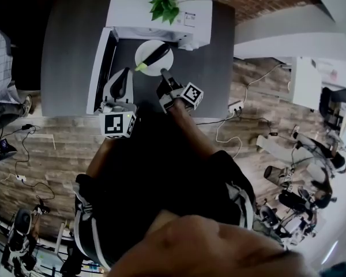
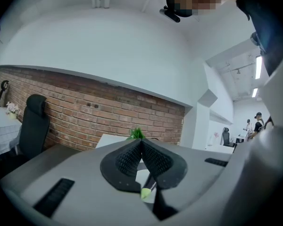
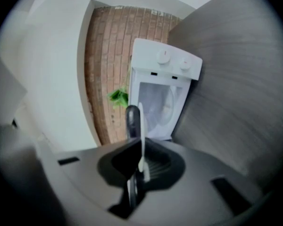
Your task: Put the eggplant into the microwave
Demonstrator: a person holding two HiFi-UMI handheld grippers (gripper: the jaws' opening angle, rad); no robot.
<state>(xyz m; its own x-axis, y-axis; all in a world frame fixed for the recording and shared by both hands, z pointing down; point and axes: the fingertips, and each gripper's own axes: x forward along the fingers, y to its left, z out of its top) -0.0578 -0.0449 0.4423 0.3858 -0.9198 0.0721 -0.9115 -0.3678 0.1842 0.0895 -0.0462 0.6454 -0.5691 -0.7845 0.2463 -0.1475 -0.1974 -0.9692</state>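
A dark eggplant with a green stem lies on a white plate in front of the white microwave, whose door stands open at the left. My right gripper is shut on the plate's near rim. In the right gripper view the plate shows edge-on between the jaws, with the eggplant on it and the microwave beyond. My left gripper hangs beside the open door, shut on nothing. The eggplant's stem shows beneath it.
A green plant stands on top of the microwave. The dark grey table reaches left of the door and right of the plate. A black chair stands by the brick wall. Cables lie on the wooden floor.
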